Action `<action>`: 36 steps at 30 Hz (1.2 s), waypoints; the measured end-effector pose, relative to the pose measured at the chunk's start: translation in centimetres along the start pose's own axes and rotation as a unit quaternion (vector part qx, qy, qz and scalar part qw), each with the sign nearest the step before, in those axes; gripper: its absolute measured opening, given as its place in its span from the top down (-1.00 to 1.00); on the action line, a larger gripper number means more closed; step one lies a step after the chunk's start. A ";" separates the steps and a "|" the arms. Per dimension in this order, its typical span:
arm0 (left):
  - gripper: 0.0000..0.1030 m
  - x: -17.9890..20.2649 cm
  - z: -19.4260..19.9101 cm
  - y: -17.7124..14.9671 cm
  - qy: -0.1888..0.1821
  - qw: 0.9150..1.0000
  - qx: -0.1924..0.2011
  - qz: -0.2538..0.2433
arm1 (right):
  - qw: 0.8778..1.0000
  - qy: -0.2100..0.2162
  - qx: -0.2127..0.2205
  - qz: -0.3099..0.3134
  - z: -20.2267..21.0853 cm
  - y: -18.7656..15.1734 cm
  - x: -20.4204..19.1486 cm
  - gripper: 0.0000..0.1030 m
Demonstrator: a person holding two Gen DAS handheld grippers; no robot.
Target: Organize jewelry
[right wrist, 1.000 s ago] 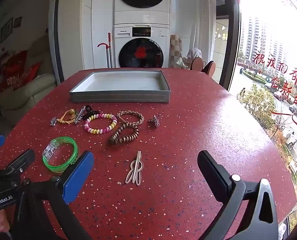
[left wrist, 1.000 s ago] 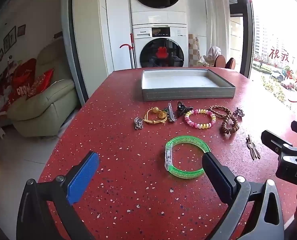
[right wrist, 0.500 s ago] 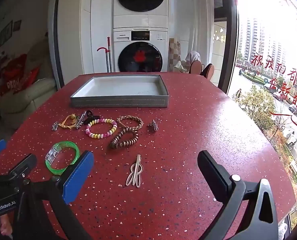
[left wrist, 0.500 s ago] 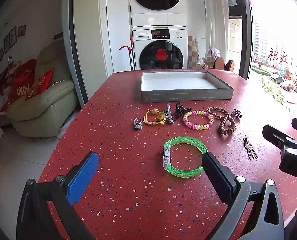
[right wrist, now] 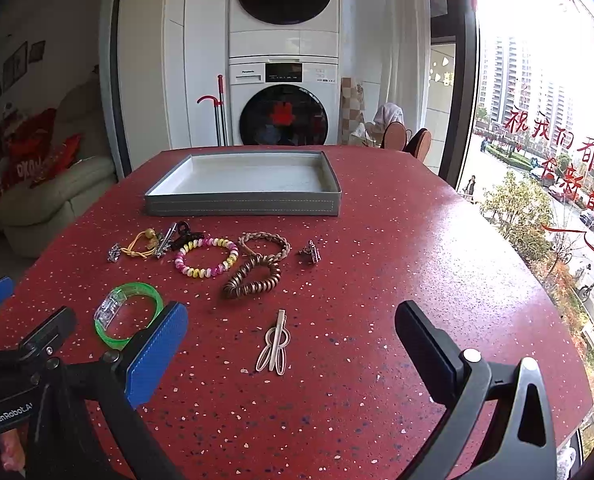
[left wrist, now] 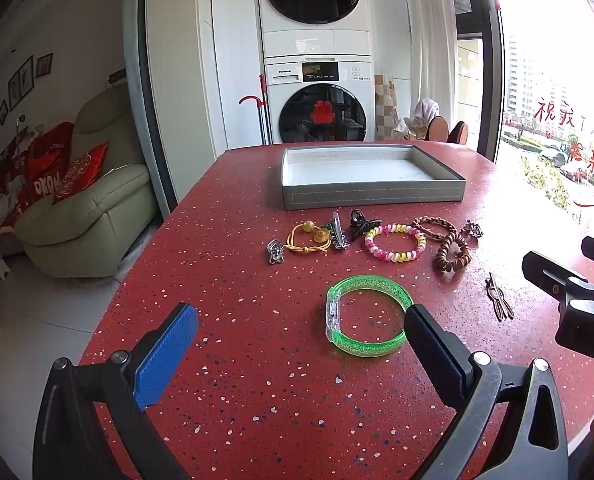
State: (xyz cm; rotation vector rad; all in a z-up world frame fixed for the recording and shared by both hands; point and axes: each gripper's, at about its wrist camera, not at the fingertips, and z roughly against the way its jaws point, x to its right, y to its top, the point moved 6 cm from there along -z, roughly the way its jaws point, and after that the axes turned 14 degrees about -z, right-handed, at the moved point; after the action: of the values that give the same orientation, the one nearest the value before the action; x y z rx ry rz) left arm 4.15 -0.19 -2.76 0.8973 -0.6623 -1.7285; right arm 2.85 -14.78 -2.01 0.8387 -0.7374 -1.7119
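Jewelry lies scattered on the red speckled table [left wrist: 237, 280] in front of an empty grey tray [left wrist: 373, 196] [right wrist: 241, 204]. A green glitter bangle [left wrist: 367, 316] [right wrist: 131, 314] lies nearest, just ahead of my left gripper [left wrist: 301, 340], which is open and empty. Farther back sit a pink-yellow bead bracelet [left wrist: 395, 242] [right wrist: 207, 257], a brown spiral tie [right wrist: 251, 280], a braided bracelet [right wrist: 265, 242], a yellow cord tie [left wrist: 309, 237], dark clips and small charms. A pale hair clip [right wrist: 275, 344] lies between the fingers of my open right gripper [right wrist: 293, 344].
The table's left edge drops to a tiled floor with a green armchair [left wrist: 89, 208]. A stacked washer and dryer [left wrist: 317, 80] stand behind the table. A large window [right wrist: 545, 120] runs along the right side.
Both grippers have pulled back and risen slightly, so the tray and jewelry sit a little lower in both views. Nothing was picked up.
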 end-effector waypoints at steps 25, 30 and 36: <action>-1.00 -0.2 -0.2 -0.2 0.002 1.000 -0.004 0.004 | 1.000 0.005 -0.007 0.003 0.1 -0.2 -0.3 -1.00; -1.00 -0.2 -0.5 -0.3 0.001 1.000 -0.007 0.006 | 1.000 0.005 -0.006 0.002 0.1 -0.2 -0.3 -1.00; -1.00 -0.2 -0.5 -0.3 0.001 1.000 -0.008 0.007 | 1.000 0.007 -0.008 0.001 0.1 -0.2 -0.4 -1.00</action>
State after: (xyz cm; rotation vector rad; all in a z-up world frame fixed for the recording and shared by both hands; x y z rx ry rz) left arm 4.47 0.08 -3.26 0.8807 -0.6506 -1.7190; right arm 2.78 -14.35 -2.07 0.8379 -0.7130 -1.7058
